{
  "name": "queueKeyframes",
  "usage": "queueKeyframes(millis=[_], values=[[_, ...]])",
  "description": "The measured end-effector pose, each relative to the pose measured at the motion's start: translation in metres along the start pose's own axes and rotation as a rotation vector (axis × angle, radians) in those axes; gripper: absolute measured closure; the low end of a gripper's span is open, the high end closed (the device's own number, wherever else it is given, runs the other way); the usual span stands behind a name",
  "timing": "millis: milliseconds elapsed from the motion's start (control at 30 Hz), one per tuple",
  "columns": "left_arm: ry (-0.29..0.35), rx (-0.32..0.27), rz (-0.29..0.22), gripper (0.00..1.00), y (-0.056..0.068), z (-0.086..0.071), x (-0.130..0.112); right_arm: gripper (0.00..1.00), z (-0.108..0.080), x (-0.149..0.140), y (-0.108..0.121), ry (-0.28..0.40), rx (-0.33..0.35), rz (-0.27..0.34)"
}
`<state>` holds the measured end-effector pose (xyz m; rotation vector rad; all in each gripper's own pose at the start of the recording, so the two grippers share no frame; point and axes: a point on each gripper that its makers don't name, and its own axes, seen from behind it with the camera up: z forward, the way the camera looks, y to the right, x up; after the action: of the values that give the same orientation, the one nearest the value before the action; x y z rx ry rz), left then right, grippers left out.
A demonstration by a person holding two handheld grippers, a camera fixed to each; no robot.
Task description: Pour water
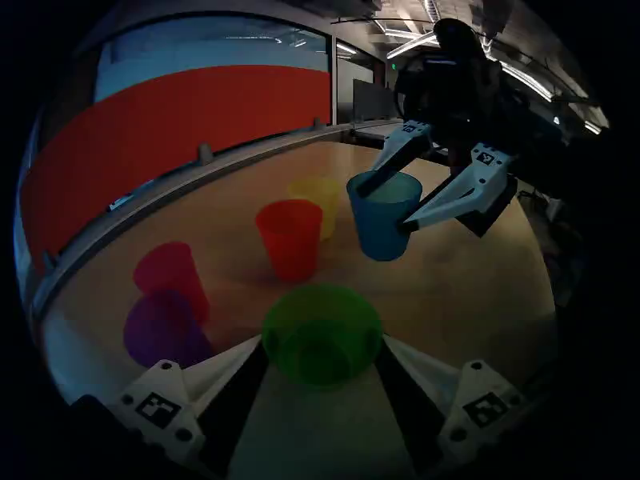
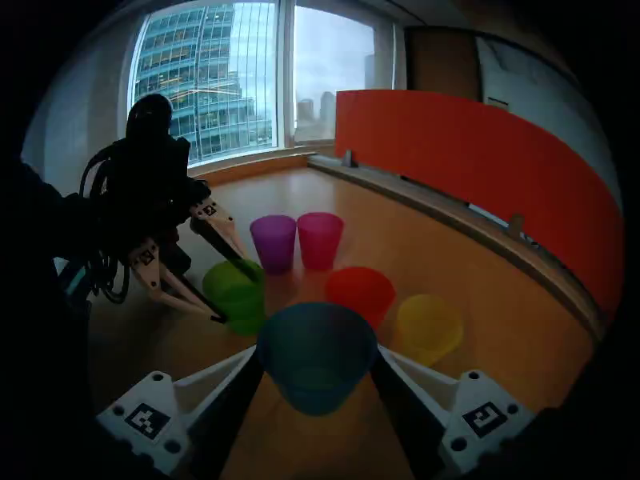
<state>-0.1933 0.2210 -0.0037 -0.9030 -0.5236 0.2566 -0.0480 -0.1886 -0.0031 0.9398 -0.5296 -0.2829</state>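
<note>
Left gripper (image 1: 322, 346): fingers spread wide, clamped on both sides of the green cup (image 1: 322, 320). Right gripper (image 2: 316, 358), same grip, fingers pinching the blue cup (image 2: 316, 376) between them. Beyond, on the table (image 1: 464, 272), the purple cup (image 1: 164, 330) overlaps the pink cup (image 1: 170, 276), with the red cup (image 1: 290, 238) mid-table and the yellow cup (image 1: 318, 200) just behind it. Water in either held cup? Can't tell.

Dim overall, daylight from window (image 2: 240, 80), fisheye-warped edges.
</note>
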Motion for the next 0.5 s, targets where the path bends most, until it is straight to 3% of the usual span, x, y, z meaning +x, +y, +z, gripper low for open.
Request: queueKeyframes(millis=[100, 300, 500], values=[[-0.002, -0.003, 0.002, 0.13, 0.000, -0.001, -0.001, 0.08, 0.001, -0.003, -0.001, -0.005, -0.001, -0.001], [-0.010, 0.007, 0.016, 0.02, -0.003, -0.001, -0.002, 0.08, 0.003, -0.010, -0.005, -0.016, -0.001, -0.002], [-0.029, 0.017, 0.026, 0.00, -0.006, -0.002, -0.009, 0.08, 0.006, -0.020, -0.007, -0.033, -0.001, -0.002]])
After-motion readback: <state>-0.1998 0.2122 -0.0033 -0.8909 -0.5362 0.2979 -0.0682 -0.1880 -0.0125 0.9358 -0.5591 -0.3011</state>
